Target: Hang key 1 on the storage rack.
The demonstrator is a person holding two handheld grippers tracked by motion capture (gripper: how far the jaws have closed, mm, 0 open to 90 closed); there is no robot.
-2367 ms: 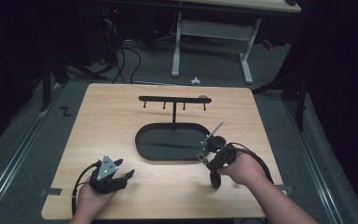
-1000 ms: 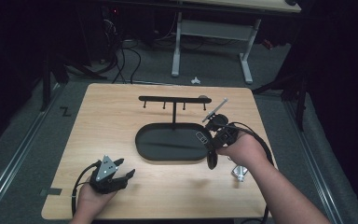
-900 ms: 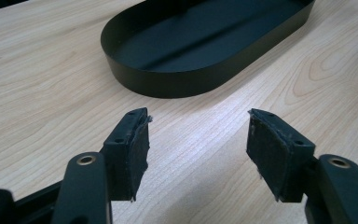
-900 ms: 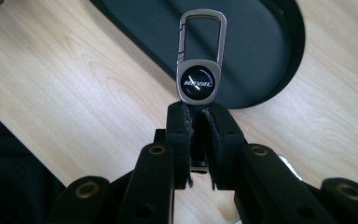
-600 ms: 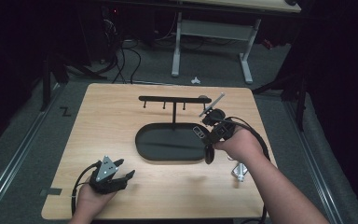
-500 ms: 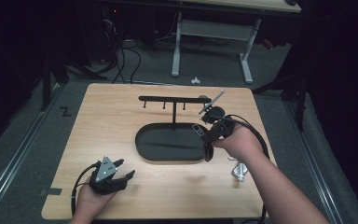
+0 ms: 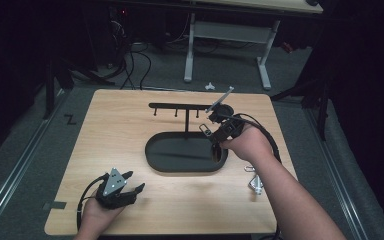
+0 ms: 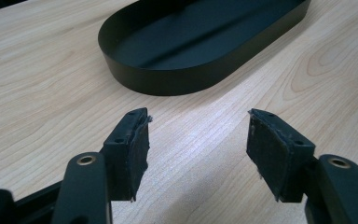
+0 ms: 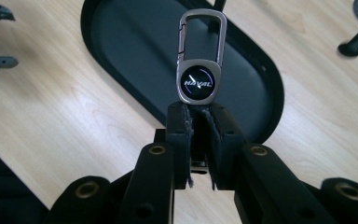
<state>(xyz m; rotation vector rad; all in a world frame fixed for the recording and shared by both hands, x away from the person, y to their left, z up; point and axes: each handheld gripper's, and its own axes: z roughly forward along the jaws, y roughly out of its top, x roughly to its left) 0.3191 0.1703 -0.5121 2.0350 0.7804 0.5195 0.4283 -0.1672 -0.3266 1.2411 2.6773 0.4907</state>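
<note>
Resting at seven o'clock on the table (image 7: 130,130), our left gripper (image 7: 130,182) kept its jaws apart and empty. At three o'clock of the tray (image 7: 152,155), our right gripper (image 7: 211,131) clamped a keychain clip (image 9: 200,58) below the hook rack (image 7: 180,106).

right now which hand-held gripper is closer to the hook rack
Right. The right hand-held gripper sits just beside the hook rack, above the tray's right end. The left hand-held gripper rests near the table's front-left edge.
</note>
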